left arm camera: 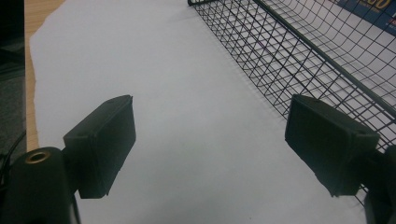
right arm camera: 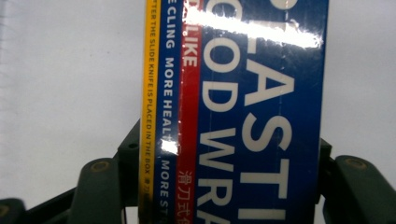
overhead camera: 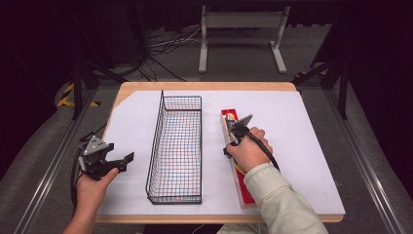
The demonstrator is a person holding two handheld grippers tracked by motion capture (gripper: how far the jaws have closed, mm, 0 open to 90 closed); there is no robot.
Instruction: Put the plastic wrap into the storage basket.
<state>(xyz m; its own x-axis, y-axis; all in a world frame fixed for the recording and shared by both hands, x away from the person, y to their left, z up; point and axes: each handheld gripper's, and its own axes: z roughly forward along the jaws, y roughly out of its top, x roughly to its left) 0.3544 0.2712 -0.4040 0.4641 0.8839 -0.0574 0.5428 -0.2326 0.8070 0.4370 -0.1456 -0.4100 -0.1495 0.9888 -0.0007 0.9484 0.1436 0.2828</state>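
Black two-jaw grippers [overhead camera: 127, 158] with grey three-cornered top plates, black trailing cables, brass-ringed screw holes; pale beige sleeve [overhead camera: 280, 204]

Bright table, dark bkgd, glare on box [right arm camera: 252, 116] close-up.

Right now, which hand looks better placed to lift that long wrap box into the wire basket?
The right. Its claw is shut on the plastic wrap box, just right of the wire basket. The left claw stands open and empty on the basket's far side.

Left tongs [overhead camera: 127, 160] gaping wide, right tongs [overhead camera: 233, 127] apparently clamped, pointing down
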